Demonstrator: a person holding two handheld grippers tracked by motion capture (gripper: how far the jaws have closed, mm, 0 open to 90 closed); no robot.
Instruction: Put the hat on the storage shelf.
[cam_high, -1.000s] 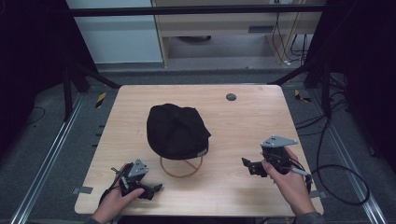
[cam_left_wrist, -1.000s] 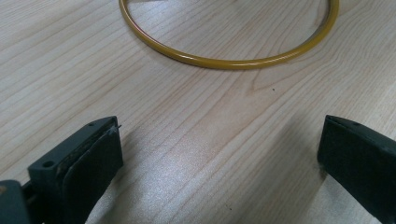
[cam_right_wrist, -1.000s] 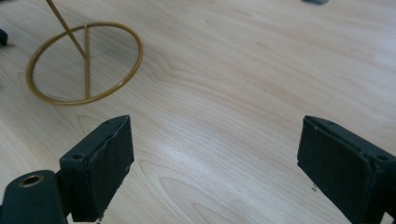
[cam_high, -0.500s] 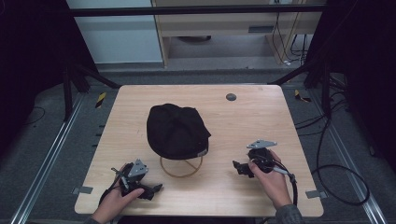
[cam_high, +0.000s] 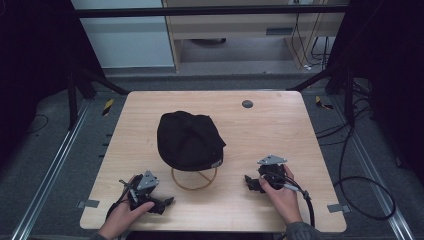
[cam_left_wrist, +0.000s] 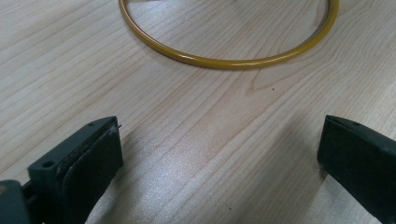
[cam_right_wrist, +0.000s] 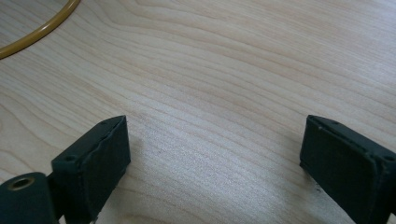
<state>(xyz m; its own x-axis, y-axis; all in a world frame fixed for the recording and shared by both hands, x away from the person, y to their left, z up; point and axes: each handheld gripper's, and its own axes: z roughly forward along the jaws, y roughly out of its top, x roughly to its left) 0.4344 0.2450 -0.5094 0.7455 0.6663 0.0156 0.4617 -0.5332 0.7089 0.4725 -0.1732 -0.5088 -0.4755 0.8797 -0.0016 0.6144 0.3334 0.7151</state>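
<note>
Black cap sits mid-table, its near edge resting over a yellow ring. Soft cloth, likely light and floppy — the stiffer brim is probably the best hold. Left gripper just left of the ring, right gripper right of it — both with jaws spread, empty.

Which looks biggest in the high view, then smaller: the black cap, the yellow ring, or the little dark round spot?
1. Black cap
2. Yellow ring, partly tucked under the cap
3. Dark round spot, smallest and farthest from the camera
</note>
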